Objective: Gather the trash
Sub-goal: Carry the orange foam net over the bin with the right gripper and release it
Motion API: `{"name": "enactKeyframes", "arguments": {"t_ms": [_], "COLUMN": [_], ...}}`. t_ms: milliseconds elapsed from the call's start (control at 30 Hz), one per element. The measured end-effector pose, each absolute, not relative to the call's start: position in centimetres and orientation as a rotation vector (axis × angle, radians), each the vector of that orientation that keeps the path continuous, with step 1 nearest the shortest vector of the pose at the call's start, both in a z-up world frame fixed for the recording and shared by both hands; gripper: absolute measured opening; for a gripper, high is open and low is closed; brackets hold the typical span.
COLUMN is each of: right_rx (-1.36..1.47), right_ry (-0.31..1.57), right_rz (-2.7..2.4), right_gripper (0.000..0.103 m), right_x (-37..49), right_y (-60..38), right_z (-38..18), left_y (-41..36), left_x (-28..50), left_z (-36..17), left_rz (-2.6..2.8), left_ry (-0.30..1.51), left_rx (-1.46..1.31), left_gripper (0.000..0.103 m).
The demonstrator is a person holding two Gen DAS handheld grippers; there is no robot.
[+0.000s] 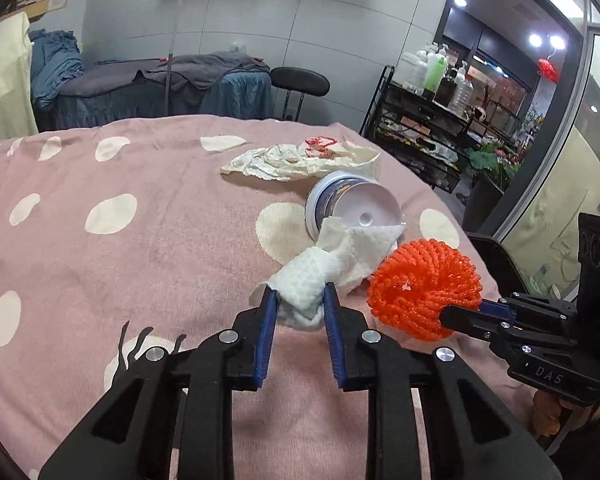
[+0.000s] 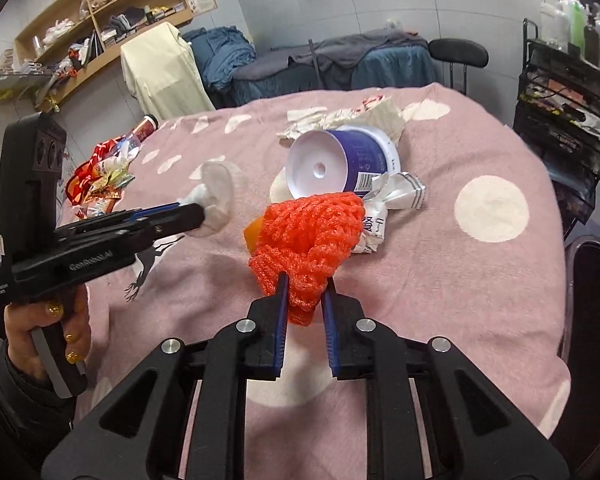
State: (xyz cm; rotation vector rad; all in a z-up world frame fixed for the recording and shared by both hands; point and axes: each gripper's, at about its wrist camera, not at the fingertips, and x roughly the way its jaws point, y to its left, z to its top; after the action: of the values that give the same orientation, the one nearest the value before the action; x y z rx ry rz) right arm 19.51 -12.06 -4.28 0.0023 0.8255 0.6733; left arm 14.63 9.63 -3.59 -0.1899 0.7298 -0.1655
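On the pink spotted blanket (image 1: 140, 248) my left gripper (image 1: 298, 294) is shut on a crumpled white paper towel (image 1: 324, 268); the same gripper (image 2: 198, 210) and towel (image 2: 218, 196) show at left in the right wrist view. My right gripper (image 2: 304, 286) is shut on an orange foam net (image 2: 312, 236), which in the left wrist view (image 1: 424, 288) sits at right with the right gripper (image 1: 448, 314) behind it. A tipped blue-and-white cup (image 1: 352, 204) (image 2: 342, 164) lies just beyond both. Crumpled wrappers (image 1: 300, 158) lie farther back.
A white printed wrapper (image 2: 388, 204) lies beside the cup. Red and gold snack wrappers and a bottle (image 2: 108, 164) sit at the blanket's left edge. A black rack with bottles (image 1: 432, 120) stands at right; a covered bed and a black chair (image 1: 300, 84) are behind.
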Motion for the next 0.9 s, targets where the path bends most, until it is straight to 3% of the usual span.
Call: {"name": "enactKeyframes", "arguments": {"t_ms": [900], "right_rx": [0.158], "right_ry": [0.669], "right_rz": [0.425], "right_gripper": [0.017], "right_x": [15.5], "right_y": [-24.6], "right_z": [-2.3], "left_y": [0.8], "left_x": [12.5], "left_z": [-1.8], "left_rz": [-0.342], "left_ry": [0.629], "left_rx": [-0.197], "left_gripper": [0.024]}}
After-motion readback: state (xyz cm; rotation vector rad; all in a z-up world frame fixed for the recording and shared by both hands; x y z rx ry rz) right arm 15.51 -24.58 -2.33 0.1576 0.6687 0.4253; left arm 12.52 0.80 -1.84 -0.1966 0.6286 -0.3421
